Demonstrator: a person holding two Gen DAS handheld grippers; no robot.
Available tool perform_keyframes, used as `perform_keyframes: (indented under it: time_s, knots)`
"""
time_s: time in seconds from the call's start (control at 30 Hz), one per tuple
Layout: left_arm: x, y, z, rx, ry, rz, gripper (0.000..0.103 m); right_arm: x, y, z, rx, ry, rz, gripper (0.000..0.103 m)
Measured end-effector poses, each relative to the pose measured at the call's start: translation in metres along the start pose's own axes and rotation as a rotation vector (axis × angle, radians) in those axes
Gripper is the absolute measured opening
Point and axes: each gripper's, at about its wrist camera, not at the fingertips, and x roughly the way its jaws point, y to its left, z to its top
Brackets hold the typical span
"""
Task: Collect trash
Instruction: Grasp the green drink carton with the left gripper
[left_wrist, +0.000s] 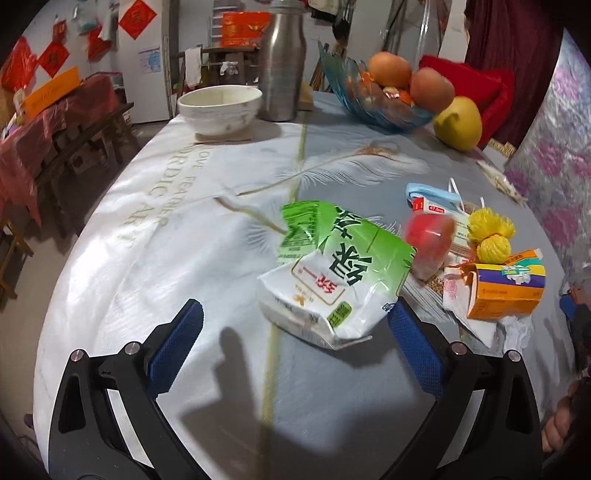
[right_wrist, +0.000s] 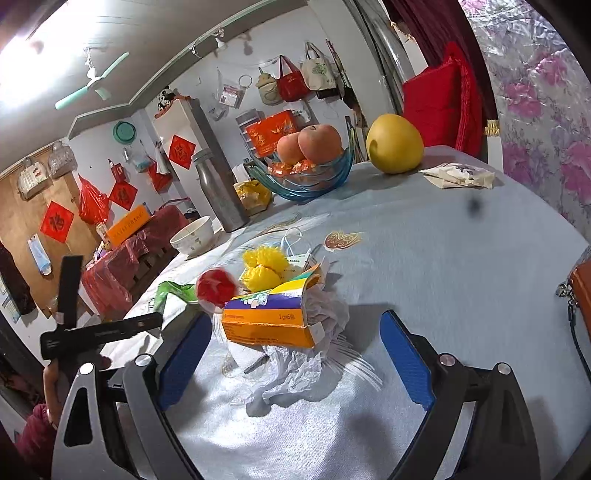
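Facing green bag (left_wrist: 334, 273), L jaws wide; R jaws wide w/ orange box (right_wrist: 269, 317), tissue (right_wrist: 295, 365) between.

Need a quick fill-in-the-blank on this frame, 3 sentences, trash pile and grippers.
1. The left hand-held gripper faces a green and white ____.
2. The orange carton rests on crumpled white ____.
3. The glass fruit bowl is tinted ____.

Missing words: bag; paper; blue
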Motion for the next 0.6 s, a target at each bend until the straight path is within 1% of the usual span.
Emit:
perform_keyframes:
  time_s: [0.1, 0.2, 0.3, 0.5, 0.6]
  knots:
    - [-0.007, -0.003, -0.001, 0.023, -0.028, -0.023, 0.096, 0.000, 0.001, 0.000, -0.010, 0.000, -0.007, 0.091]
    - [-0.007, -0.015, 0.003, 0.085, -0.055, -0.014, 0.096, 0.002, 0.002, -0.001, -0.015, 0.005, -0.009, 0.091]
    - [0.003, -0.027, 0.010, 0.151, -0.064, -0.002, 0.096, 0.001, 0.002, 0.000, -0.010, 0.009, 0.001, 0.091]
    - [0.019, -0.042, 0.010, 0.258, -0.029, -0.005, 0.096, 0.003, -0.004, 0.000, 0.023, 0.020, 0.035, 0.091]
    - [0.024, -0.047, 0.005, 0.284, -0.022, 0.003, 0.096, 0.003, -0.005, 0.000, 0.033, 0.022, 0.041, 0.091]
